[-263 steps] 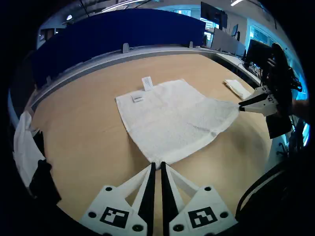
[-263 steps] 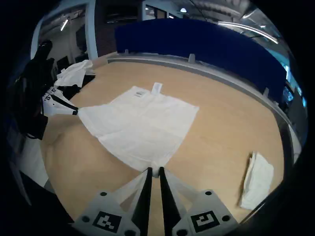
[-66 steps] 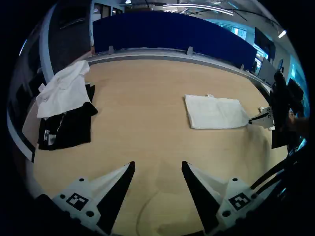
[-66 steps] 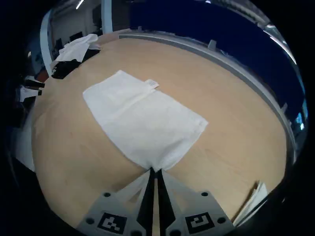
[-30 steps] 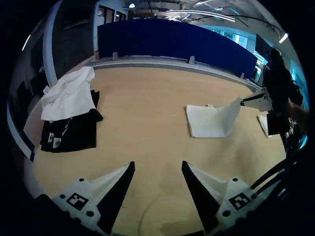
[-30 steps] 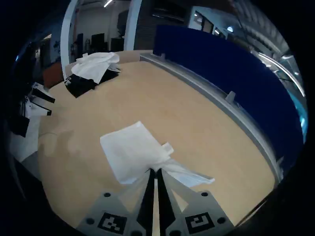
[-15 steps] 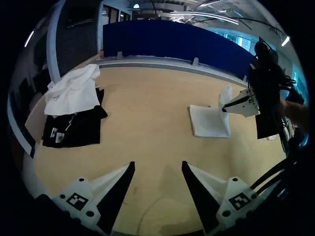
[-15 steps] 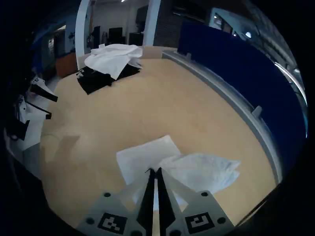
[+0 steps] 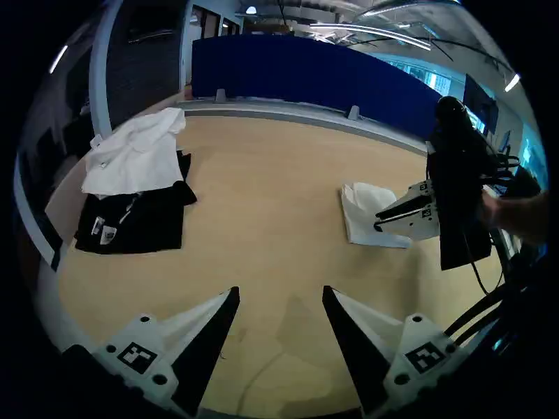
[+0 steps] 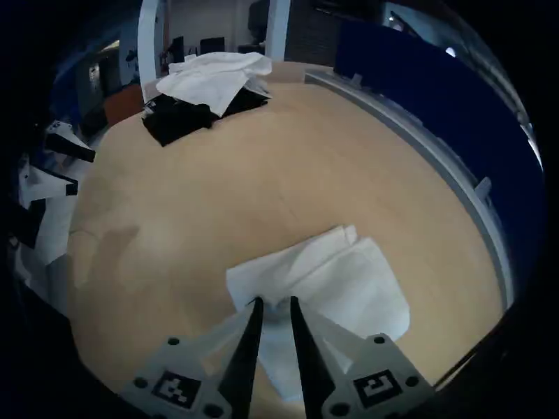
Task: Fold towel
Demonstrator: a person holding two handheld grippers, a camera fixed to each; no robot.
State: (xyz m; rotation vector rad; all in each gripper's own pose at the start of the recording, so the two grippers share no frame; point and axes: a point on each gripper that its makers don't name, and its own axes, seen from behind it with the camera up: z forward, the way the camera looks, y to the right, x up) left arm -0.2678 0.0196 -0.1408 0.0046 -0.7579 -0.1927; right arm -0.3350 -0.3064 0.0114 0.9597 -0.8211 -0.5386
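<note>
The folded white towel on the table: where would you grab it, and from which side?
Probably a corner of the towel on its near edge, by the right hand-held gripper. It lies flat in stacked layers on the table, with nothing standing up, so the gripper would best slide in low and open from that side and pinch every layer.

- My left gripper [image 9: 278, 311] points forward and low, its two fingers spread wide apart.
- My right gripper [image 10: 273, 314] tilts downward, its fingers parted by a narrow gap; I can't quite tell whether the tips touch anything.
- In the left gripper view, my right hand [image 9: 513, 215] grips its handle from behind.
</note>
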